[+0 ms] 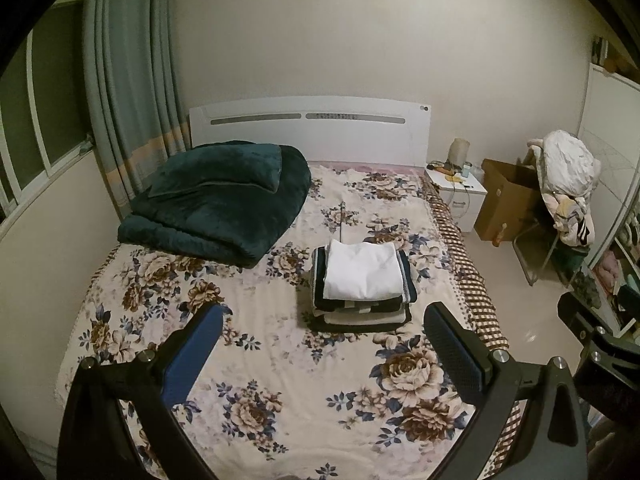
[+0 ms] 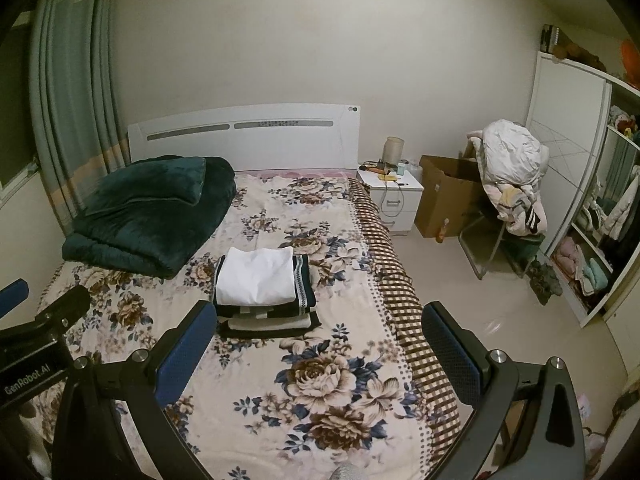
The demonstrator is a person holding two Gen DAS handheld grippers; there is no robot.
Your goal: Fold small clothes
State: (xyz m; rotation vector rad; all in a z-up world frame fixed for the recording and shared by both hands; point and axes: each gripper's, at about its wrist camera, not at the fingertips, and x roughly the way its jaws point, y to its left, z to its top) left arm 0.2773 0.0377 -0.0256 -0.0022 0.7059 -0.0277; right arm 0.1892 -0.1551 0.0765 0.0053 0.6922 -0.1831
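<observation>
1. Folded clothes (image 1: 362, 286) are being kept in a stack mid-bed (image 1: 248, 364), nearer its right edge.
2. Both the left gripper (image 1: 324, 344) and the right gripper (image 2: 316, 340) are being held with fingers spread, gripping nothing.
3. Toppling is being risked if the tall stack is nudged.

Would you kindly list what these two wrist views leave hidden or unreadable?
- Lower garments in the stack of folded clothes: both views, covered by the white folded top; count unclear.
- Items on the white bedside table: both views, too small.
- Inside the brown cardboard box: walls hide it.
- Bed's near edge: cut off by each open hand-held gripper.
</observation>
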